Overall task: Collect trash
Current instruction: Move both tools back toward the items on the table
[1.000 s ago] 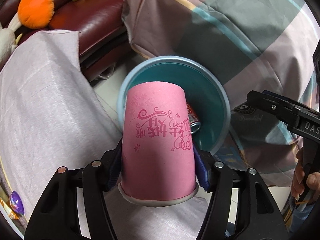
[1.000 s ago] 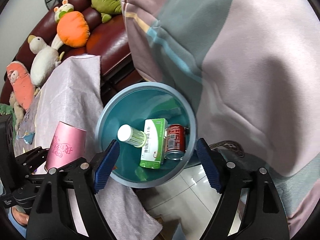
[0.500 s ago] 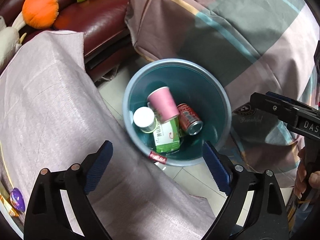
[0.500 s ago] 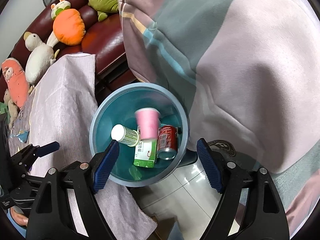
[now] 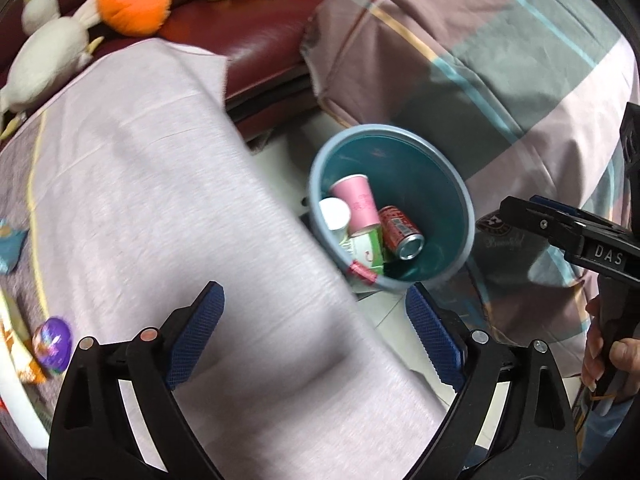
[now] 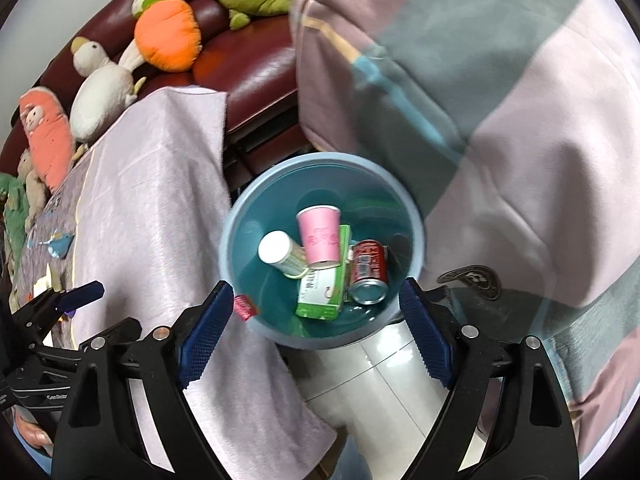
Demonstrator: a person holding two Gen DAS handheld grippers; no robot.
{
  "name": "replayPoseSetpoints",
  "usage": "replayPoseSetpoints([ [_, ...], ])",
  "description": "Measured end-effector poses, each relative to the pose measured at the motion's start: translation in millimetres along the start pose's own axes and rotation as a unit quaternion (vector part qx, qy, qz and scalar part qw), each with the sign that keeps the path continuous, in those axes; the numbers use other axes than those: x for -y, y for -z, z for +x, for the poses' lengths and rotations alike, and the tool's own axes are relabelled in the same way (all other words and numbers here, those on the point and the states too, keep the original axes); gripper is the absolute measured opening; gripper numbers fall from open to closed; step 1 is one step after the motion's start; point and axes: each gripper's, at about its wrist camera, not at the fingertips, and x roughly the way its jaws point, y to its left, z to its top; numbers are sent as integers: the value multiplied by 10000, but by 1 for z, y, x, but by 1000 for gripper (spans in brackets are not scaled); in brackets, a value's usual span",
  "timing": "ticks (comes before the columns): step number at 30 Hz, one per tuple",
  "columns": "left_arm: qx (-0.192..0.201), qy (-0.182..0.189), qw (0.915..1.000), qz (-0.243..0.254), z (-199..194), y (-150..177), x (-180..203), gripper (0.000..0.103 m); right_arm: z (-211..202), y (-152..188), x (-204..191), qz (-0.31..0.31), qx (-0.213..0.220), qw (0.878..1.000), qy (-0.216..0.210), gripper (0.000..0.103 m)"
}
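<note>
Teal bin (image 6: 240, 216); pink cup (image 6: 320, 236); red can (image 6: 366, 268); green carton (image 6: 322, 292); lilac cloth (image 6: 152, 208).

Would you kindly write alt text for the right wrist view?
A blue bin on the floor holds a pink cup, red can, green carton and white-capped bottle. The open, empty right gripper frames it.

Both tools are being built the same way: the left gripper (image 5: 314, 330) and right gripper (image 6: 316, 328) are being fitted with black plastic arms, silver screws and blue ridged pads (image 6: 426, 336). White "DAS" lettering is being shown on one.
</note>
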Motion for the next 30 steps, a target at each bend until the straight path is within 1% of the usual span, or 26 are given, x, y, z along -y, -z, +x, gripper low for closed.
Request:
replayPoseSetpoints([
  [3, 83, -81, 9998, -152, -13, 11, -19, 93, 0, 4, -18, -112, -45, 9999, -81, 81],
  [9, 228, -206, 9985, -461, -38, 36, -60, 93, 0, 16, -66, -523, -145, 9983, -233, 81],
  [18, 503, -308, 9926, -1059, -75, 82, -122, 93, -4, 37, -140, -1189, -337, 9917, -344, 81],
  [21, 599, -367, 9905, -1180, -87, 96, -137, 93, -5, 48, -168, -1426, -439, 9879, -411, 81],
  [24, 689, -426, 9889, -1243, -98, 114, -152, 93, -1, 63, -192, -1593, -646, 9836, -550, 81],
  [28, 750, -487, 9862, -1396, -107, 136, -172, 93, 6, 92, -226, -1973, -977, 9733, -650, 81],
  [30, 780, -486, 9839, -1536, -111, 148, -184, 93, 11, 111, -246, -2213, -1192, 9655, -685, 81],
])
